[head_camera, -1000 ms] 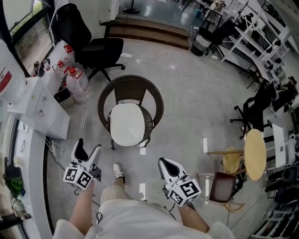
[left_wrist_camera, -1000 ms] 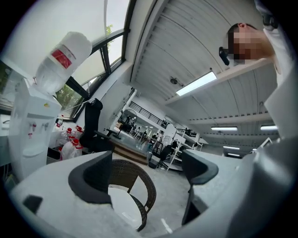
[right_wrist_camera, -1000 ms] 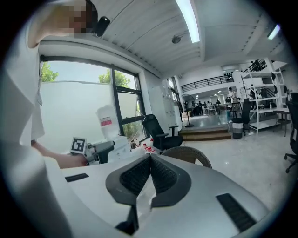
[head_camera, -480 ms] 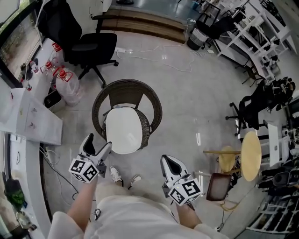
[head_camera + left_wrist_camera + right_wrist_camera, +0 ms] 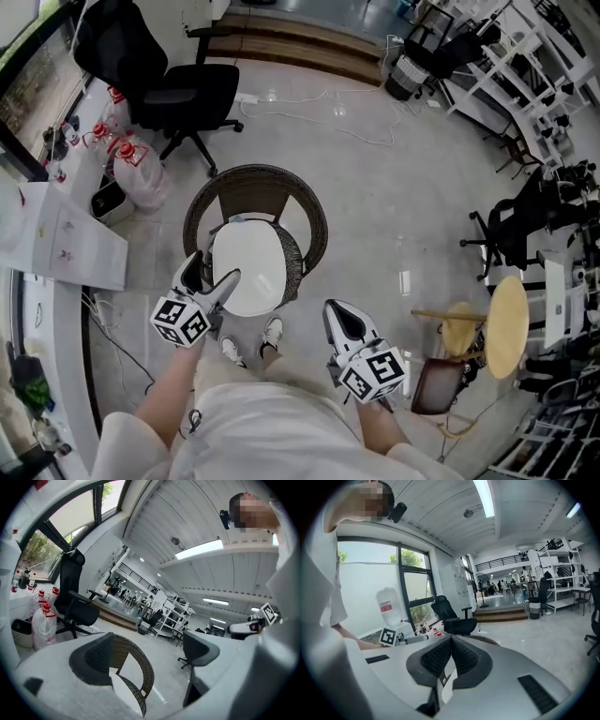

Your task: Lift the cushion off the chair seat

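At centre of the head view, a round wicker chair [image 5: 309, 217] stands on a grey floor with a white cushion [image 5: 251, 262] lying flat on its seat, not yet lifted; lower left of centre, the left gripper [image 5: 212, 276] has its jaws spread wide, and its tips now overlap the cushion's front left edge in this view; whether they touch it I cannot tell; the left gripper view shows the chair back and a strip of cushion in the gap between the jaws, with nothing clamped; a second ago this gripper hung lower and well apart from the chair, so it has come up and in toward the seat, and the person's shoes [image 5: 271, 332] now sit just in front of the chair; lower right of centre, the right gripper [image 5: 339, 321] has stayed back, apart from the chair, jaws pressed together on nothing; my reading: the approach is nearly done, and the left jaws are placed to take the cushion's near edge.
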The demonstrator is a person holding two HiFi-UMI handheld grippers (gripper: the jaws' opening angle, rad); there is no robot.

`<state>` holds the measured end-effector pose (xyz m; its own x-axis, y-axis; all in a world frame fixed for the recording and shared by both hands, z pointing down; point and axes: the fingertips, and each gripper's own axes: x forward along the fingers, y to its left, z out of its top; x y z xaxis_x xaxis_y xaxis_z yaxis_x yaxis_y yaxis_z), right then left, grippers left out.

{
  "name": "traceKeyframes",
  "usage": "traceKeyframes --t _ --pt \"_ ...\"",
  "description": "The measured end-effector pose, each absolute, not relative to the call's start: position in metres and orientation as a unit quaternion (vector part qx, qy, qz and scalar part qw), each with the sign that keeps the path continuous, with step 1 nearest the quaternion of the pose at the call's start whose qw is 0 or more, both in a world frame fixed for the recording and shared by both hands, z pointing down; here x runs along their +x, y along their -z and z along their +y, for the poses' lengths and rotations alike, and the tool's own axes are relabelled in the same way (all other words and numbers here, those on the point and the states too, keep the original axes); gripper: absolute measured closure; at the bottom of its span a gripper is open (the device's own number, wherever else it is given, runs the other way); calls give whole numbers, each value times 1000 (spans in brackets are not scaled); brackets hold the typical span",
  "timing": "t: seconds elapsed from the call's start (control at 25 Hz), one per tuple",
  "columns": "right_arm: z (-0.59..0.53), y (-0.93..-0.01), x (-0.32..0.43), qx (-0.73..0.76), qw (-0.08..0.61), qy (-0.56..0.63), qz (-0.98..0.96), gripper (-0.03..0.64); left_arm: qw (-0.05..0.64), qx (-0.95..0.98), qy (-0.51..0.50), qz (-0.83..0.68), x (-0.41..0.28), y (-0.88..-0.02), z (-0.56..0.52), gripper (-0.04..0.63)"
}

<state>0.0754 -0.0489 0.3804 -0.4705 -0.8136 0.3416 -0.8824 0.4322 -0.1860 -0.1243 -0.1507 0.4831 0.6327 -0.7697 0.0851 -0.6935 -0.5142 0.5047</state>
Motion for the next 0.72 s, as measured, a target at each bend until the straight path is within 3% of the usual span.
traceKeyframes --t 0.28,0.72 --pt "-90 -415 73 458 123 -188 -860 615 261 864 31 -430 -105 -534 -197 137" --pt "-134 -561 47 363 167 -278 -873 615 292 848 -63 -437 -104 -681 -249 138"
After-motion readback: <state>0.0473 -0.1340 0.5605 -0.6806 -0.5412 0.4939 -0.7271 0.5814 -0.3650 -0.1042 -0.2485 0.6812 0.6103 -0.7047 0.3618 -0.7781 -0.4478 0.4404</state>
